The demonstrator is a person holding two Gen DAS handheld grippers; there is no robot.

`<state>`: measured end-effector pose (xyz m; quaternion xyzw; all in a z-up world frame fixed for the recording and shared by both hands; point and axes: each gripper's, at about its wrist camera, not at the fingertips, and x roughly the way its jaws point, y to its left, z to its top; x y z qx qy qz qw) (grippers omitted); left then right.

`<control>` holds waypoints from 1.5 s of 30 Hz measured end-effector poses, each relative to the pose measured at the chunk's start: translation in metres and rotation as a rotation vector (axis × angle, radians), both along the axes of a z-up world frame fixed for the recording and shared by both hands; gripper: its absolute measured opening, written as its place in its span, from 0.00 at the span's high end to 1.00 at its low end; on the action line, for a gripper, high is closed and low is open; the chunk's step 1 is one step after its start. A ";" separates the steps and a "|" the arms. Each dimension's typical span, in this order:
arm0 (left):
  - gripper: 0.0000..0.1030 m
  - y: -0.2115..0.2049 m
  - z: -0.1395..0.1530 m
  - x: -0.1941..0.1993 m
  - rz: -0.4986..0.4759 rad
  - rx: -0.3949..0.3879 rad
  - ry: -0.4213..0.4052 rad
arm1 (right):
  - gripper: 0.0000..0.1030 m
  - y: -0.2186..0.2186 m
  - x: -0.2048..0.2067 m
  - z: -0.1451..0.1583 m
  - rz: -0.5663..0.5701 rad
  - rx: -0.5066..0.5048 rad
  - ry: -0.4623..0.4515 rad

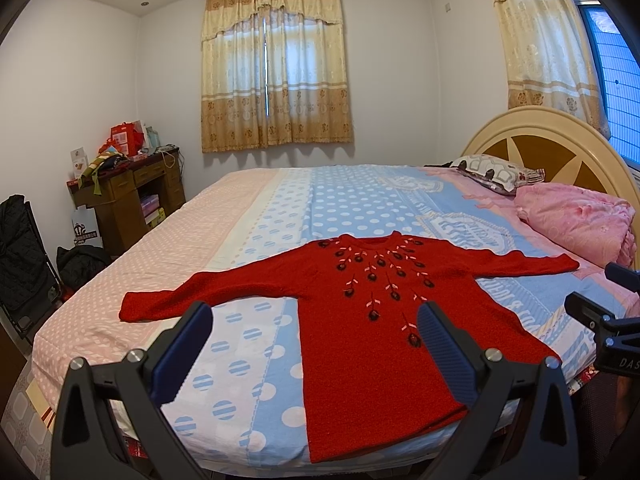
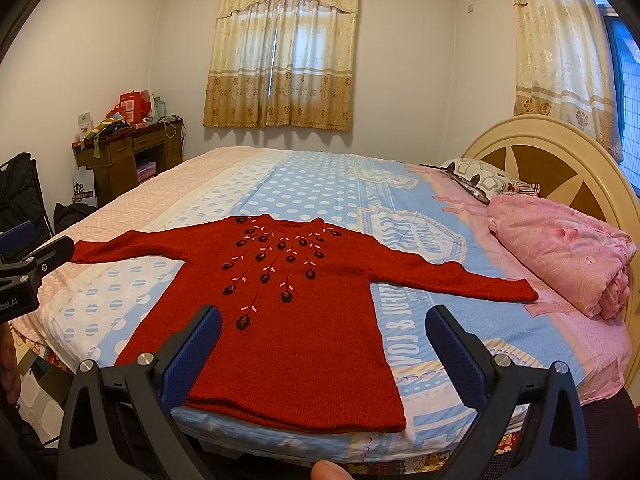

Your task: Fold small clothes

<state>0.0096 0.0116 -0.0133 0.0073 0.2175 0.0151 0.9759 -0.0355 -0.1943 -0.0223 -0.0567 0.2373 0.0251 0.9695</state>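
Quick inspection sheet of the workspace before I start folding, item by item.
Surface: bed with blue and pink polka-dot sheet, flat.
Job's things: red knitted sweater with dark embroidered flowers spread face up, both sleeves out, unfolded.
Clutter: pink folded quilt and patterned pillow by the cream headboard.
Grippers: left claw and right claw open, above the hem, holding nothing.
Cables: nothing seen.
Surroundings: brown wooden desk piled with boxes, beige curtains.

We hold our left gripper (image 1: 314, 336) level with its blue-padded fingers (image 1: 188, 344) spread wide and gripping nothing; our right gripper (image 2: 322, 340) is beside it, spread just as wide, equally empty, with one fingertip (image 2: 326, 470) of ours showing beneath it
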 end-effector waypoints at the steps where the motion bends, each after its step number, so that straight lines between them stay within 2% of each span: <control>1: 0.00 0.000 0.000 0.000 0.001 0.001 0.001 | 0.01 0.000 0.000 0.000 0.000 0.000 0.002; 14: 0.00 0.004 -0.011 0.007 -0.007 0.010 0.031 | 0.01 -0.001 0.011 -0.014 -0.009 -0.010 0.032; 24: 0.00 0.005 -0.030 0.045 -0.022 0.053 0.102 | 0.01 -0.021 0.051 -0.046 -0.043 -0.017 0.107; 29: 0.00 0.002 -0.040 0.078 -0.037 0.094 0.140 | 0.01 -0.050 0.083 -0.067 -0.109 -0.004 0.171; 33: 0.00 -0.001 -0.045 0.105 -0.088 0.097 0.172 | 0.01 -0.079 0.108 -0.080 -0.168 0.022 0.211; 40: 0.00 -0.008 -0.054 0.159 -0.134 0.085 0.219 | 0.01 -0.151 0.149 -0.091 -0.289 0.099 0.263; 45: 0.00 -0.010 -0.070 0.198 -0.115 0.099 0.263 | 0.01 -0.208 0.174 -0.099 -0.396 0.166 0.289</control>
